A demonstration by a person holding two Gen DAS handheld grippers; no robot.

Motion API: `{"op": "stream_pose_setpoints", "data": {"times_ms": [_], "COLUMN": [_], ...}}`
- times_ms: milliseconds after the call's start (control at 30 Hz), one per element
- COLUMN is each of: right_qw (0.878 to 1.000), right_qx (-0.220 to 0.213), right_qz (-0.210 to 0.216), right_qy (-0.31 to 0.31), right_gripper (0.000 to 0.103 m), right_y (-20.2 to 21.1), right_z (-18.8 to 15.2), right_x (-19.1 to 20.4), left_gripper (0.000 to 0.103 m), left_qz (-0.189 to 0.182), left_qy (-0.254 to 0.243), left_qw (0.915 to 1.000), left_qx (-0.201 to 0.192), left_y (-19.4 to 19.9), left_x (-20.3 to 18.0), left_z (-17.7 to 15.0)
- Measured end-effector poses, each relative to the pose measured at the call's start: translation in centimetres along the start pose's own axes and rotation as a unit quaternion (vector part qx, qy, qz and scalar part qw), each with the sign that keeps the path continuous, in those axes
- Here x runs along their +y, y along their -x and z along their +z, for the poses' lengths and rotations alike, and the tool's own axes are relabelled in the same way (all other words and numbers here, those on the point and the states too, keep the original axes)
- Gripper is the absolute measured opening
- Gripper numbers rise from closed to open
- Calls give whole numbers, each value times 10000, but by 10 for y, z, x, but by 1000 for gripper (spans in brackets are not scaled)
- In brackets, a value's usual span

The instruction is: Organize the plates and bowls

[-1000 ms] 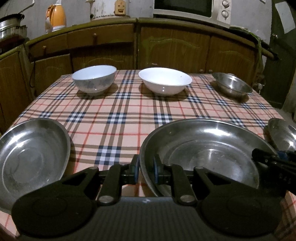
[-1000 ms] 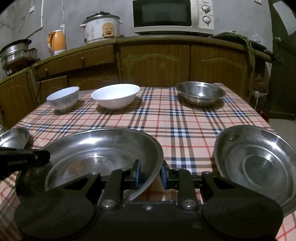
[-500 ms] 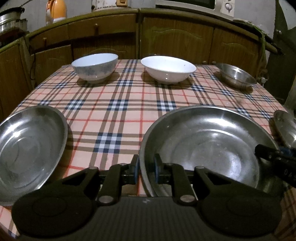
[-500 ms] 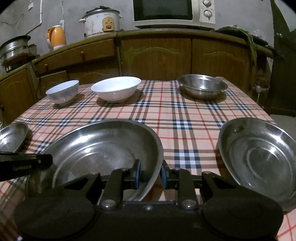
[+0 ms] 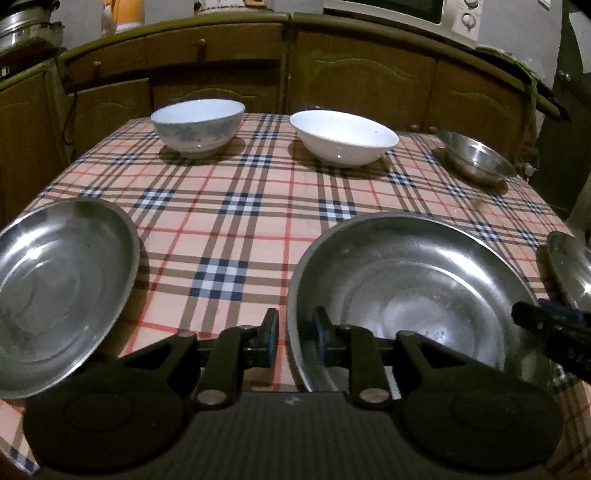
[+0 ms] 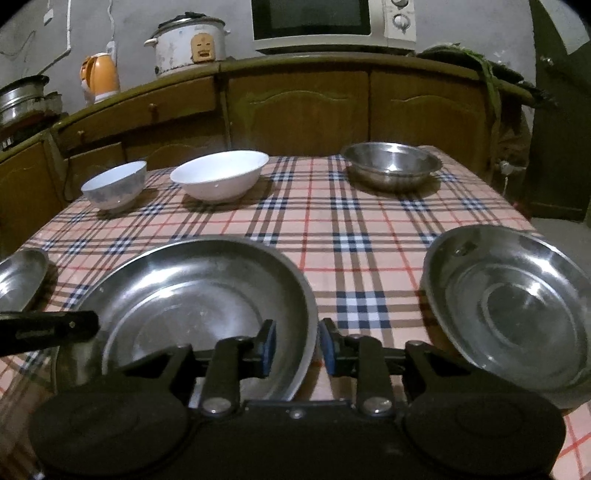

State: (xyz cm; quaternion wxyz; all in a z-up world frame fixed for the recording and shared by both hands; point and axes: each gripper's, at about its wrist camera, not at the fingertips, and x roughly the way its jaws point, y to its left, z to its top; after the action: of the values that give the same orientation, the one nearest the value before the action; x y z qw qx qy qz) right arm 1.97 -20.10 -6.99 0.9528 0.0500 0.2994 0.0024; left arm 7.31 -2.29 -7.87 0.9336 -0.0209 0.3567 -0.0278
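A large steel plate (image 5: 406,295) (image 6: 199,295) lies on the checked tablecloth (image 5: 240,221) near its front edge. Its left rim runs between the fingers of my left gripper (image 5: 295,338), whose jaws are opening with the blue pads just off the metal. Its right rim runs between the fingers of my right gripper (image 6: 299,347), also opening, with a gap on each side. A smaller steel plate (image 5: 55,295) lies at the left and another (image 6: 509,306) at the right. At the back stand a blue-patterned bowl (image 5: 197,127), a white bowl (image 5: 343,138) and a steel bowl (image 6: 391,166).
Wooden cabinets (image 6: 303,107) run behind the table, bearing a microwave (image 6: 332,22), a rice cooker (image 6: 190,44) and an orange kettle (image 6: 99,77). Each gripper's black tip shows at the other view's edge. Bare cloth lies between the plates and the bowls.
Both pairs of jaws have widened from a tight pinch on the large plate's rim to a loose straddle. The plate now rests flatter on the cloth.
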Motion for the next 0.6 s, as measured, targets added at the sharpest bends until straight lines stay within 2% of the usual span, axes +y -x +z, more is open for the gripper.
{"op": "stream_pose_setpoints", "data": {"times_ms": [100, 167, 267, 433, 500, 600], "right_qw": [9999, 9998, 9994, 9982, 9975, 9962], "right_qx": [-111, -147, -306, -511, -585, -641], "right_qz": [-67, -81, -149, -234, -342, -553], "right_qy": [-43, -74, -77, -186, -206, -227], "right_gripper": [50, 55, 69, 73, 78, 78], "right_y": [6, 10, 20, 38, 44, 53], "right_z": [4, 7, 12, 23, 25, 25], "right_x": [-2, -4, -9, -23, -31, -45], "left_gripper": [24, 28, 39, 45, 48, 48], "left_qz": [41, 61, 80, -54, -171, -415], "left_qy": [28, 37, 57, 17, -40, -159], "left_qw": [10000, 10000, 9998, 9993, 9989, 9979], "left_qx": [-40, -67, -187, -359, -437, -476], "left_y": [4, 7, 15, 28, 33, 38], "left_x": [1, 2, 2, -9, -17, -36], "left_z": [2, 4, 8, 17, 20, 25]}}
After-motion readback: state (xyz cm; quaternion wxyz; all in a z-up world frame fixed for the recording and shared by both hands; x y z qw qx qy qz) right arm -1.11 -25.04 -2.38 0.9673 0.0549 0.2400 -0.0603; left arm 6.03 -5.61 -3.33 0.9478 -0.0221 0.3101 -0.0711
